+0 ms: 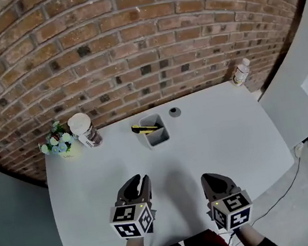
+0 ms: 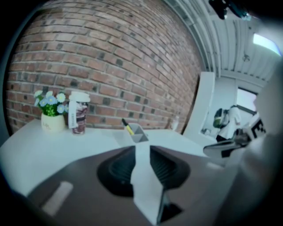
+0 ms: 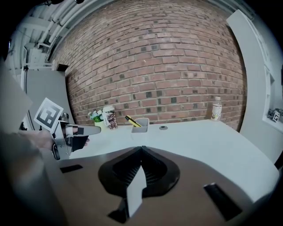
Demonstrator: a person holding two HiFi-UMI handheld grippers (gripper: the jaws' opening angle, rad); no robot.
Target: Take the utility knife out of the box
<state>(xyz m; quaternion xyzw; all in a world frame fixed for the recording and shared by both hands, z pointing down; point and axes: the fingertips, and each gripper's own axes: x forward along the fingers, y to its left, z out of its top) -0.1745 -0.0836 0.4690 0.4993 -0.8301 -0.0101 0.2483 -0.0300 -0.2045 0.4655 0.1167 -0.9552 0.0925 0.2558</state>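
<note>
A grey open box [image 1: 160, 138] stands at the back middle of the white table [image 1: 226, 136]. A yellow and black utility knife [image 1: 145, 129] leans in it, its end sticking out over the left rim. Both grippers hover over the near part of the table, well short of the box. My left gripper [image 1: 139, 181] is open with nothing in the narrow gap between its jaws; ahead of it are the box [image 2: 139, 135] and the knife [image 2: 128, 128]. My right gripper [image 1: 211, 177] has its jaw tips together and holds nothing; the knife [image 3: 131, 120] lies far in front.
A lidded paper cup [image 1: 84, 130] and a small pot of flowers [image 1: 58, 143] stand at the back left. A small round grey object [image 1: 174, 111] lies right of the box, and a bottle [image 1: 241, 71] is at the back right corner. A brick wall runs behind the table.
</note>
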